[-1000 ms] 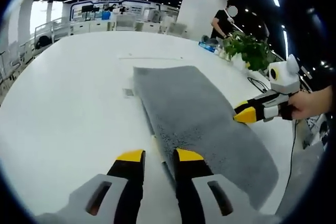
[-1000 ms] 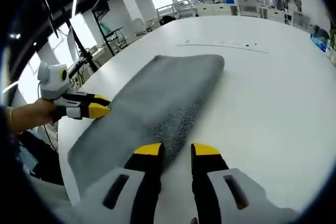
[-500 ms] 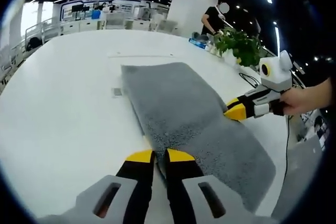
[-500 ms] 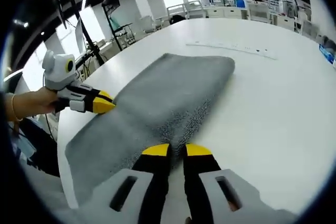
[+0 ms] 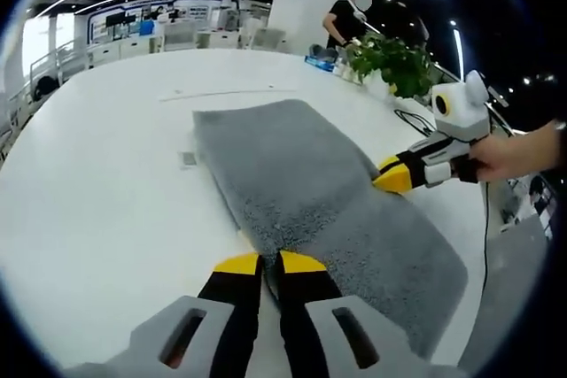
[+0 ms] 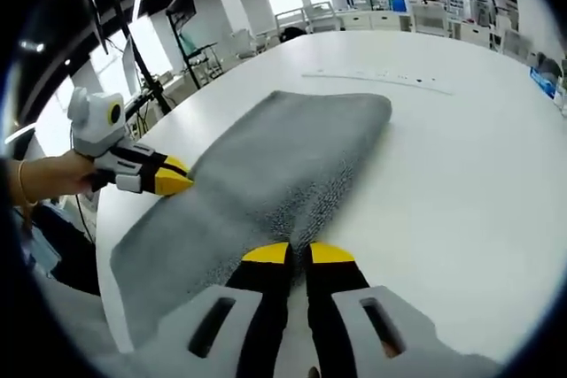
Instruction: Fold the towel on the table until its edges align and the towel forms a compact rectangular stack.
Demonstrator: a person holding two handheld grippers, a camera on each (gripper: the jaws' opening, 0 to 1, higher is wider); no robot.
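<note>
Both pairs of yellow-tipped jaws are clamped on opposite long edges of the fuzzy grey rectangular towel (image 5: 319,192): left gripper (image 5: 270,263) on one side, right gripper (image 6: 298,254) across from it. Towel lies flat on the big white round worktop (image 5: 97,183), a leafy green potted plant (image 5: 390,59) beyond.

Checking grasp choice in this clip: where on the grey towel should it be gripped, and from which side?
Grip the towel at its long side edges, one gripper per side, coming in low along the table. It lies flat as a long strip, so only the thin edges give the fingers purchase. The left gripper and right gripper are closed on opposite edges.
</note>
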